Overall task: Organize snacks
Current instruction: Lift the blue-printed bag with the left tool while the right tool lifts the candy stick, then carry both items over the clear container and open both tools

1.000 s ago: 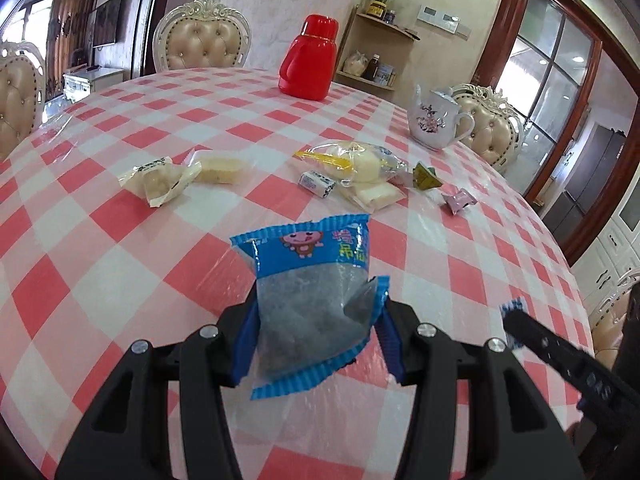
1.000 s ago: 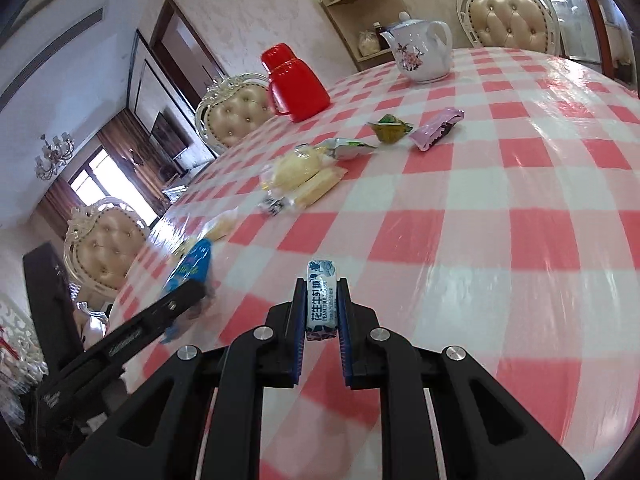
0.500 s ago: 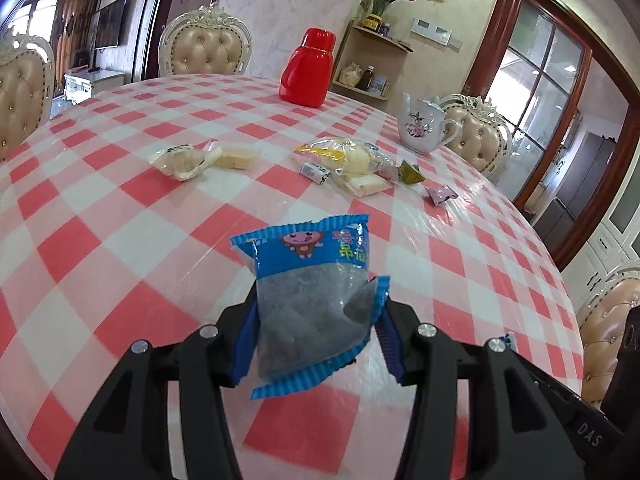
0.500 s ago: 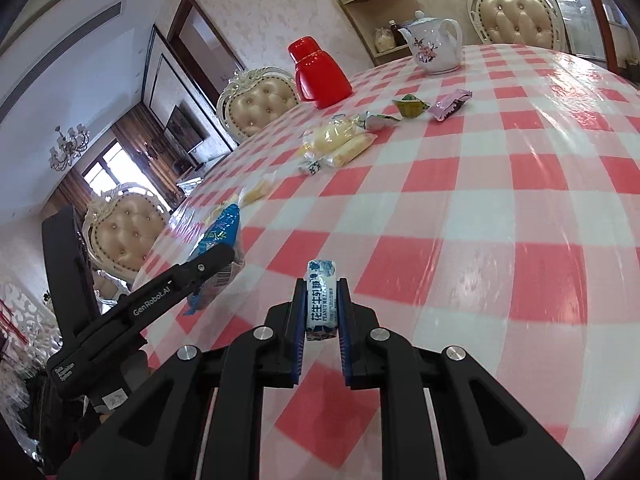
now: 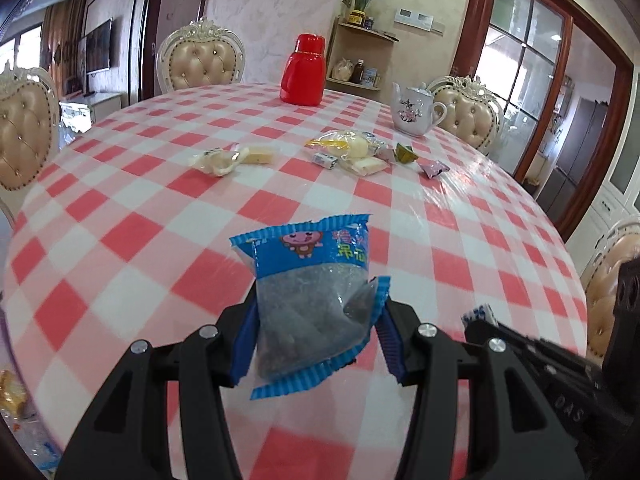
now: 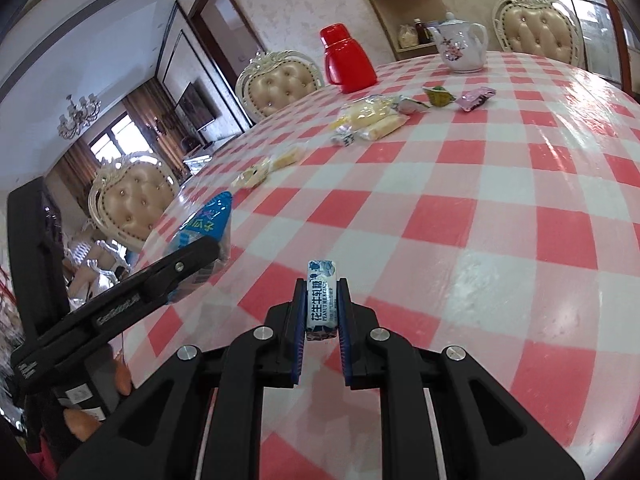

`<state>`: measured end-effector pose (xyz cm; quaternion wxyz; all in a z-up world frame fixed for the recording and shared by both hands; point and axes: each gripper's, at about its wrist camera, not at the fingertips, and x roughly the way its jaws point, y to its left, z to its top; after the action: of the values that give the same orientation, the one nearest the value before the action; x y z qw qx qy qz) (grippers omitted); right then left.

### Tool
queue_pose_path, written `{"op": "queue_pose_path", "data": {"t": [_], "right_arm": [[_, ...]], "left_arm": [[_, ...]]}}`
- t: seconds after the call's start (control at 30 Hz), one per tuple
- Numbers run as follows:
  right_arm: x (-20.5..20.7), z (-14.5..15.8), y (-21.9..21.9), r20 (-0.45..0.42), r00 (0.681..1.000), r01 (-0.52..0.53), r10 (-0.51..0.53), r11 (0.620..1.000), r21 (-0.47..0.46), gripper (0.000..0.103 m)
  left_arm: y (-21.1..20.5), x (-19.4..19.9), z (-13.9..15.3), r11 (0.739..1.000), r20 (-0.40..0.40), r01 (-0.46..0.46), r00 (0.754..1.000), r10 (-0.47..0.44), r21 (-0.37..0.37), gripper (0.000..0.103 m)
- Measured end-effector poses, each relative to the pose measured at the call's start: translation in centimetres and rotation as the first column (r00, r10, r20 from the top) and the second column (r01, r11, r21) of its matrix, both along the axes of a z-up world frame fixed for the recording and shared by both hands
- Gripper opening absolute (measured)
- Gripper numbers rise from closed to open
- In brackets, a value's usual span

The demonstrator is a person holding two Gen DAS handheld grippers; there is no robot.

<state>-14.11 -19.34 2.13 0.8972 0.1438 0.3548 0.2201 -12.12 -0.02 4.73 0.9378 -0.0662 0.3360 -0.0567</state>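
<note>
From the left wrist, the left gripper has its jaws pinching a blue snack packet by its flanks, well short of the red flask; it looks light, crinkly and slippery.

From the right wrist, the right gripper has narrow jaws clamping a small peanut candy, also well short of that flask; it looks firm, best held mid-length.

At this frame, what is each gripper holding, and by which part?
The left gripper clamps the blue snack packet by the side edges of its lower half. The right gripper clamps a small peanut candy across its long sides.

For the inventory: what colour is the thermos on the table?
Red thermos, clearest in the left wrist view.
</note>
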Motion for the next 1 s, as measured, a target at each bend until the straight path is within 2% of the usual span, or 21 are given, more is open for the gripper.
{"op": "queue_pose_path", "data": {"t": [0.33, 0.53, 0.87, 1.0], "right_arm": [[-3.0, 1.0, 4.9, 0.026, 0.994, -0.107, 0.109, 0.992, -0.062, 0.015], [-5.2, 1.7, 8.9, 0.046, 0.977, -0.201, 0.207, 0.974, -0.107, 0.015], [-8.4, 1.7, 16.4, 0.043, 0.917, -0.383, 0.395, 0.908, -0.172, 0.015], [-10.3, 1.9, 20.3, 0.05, 0.866, -0.477, 0.498, 0.851, -0.219, 0.015]], "left_arm": [[4.4, -5.6, 0.3, 0.998, 0.001, -0.027, 1.0, 0.027, 0.061, 0.052], [8.0, -8.4, 0.9, 0.992, 0.005, -0.063, 0.998, 0.063, 0.113, 0.052], [14.5, -11.0, 0.5, 0.967, -0.042, -0.115, 0.991, 0.127, 0.226, 0.052], [16.8, -12.3, 0.4, 0.96, -0.074, -0.096, 0.99, 0.12, 0.263, 0.052]]}}
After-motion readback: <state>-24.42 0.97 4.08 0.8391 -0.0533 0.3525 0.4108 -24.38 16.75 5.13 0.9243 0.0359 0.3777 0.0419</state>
